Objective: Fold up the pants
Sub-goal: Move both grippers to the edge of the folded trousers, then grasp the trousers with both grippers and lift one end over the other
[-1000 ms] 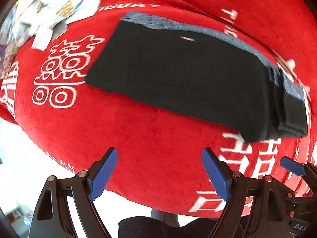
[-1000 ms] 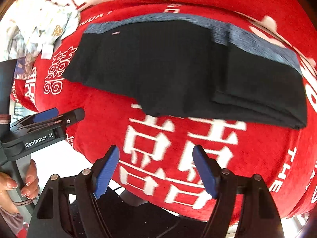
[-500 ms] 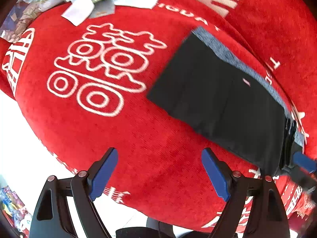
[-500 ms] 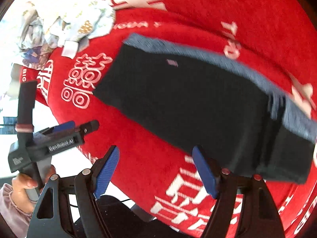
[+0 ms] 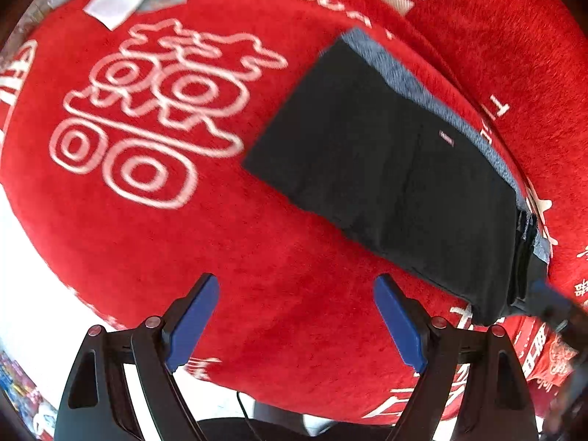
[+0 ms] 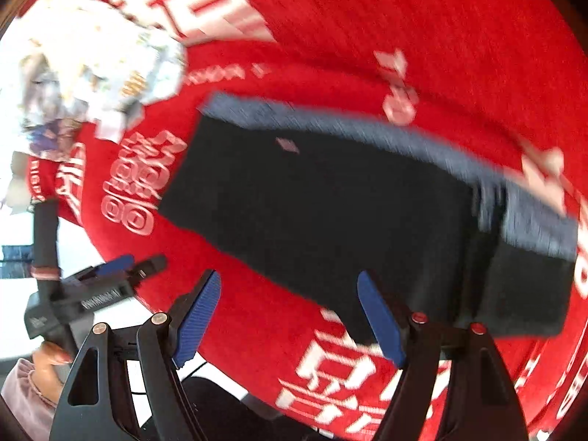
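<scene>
Plainly soft, light cloth: pants (image 5: 397,183) lie folded flat on the red blanket (image 5: 228,242), both grippers, left (image 5: 296,321) and right (image 6: 290,318), wide open, empty, above; best pinched at a layered edge.

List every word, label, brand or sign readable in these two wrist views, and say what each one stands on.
White double-happiness character "囍" woven into the red blanket, plain in the left wrist view.
Lettering on the side of the left gripper, seen from the right wrist: too blurred to read.
Small white letters along the blanket's border: cut off and blurred, unreadable.
Tiny tag on the folded black pants: too small to read.
</scene>
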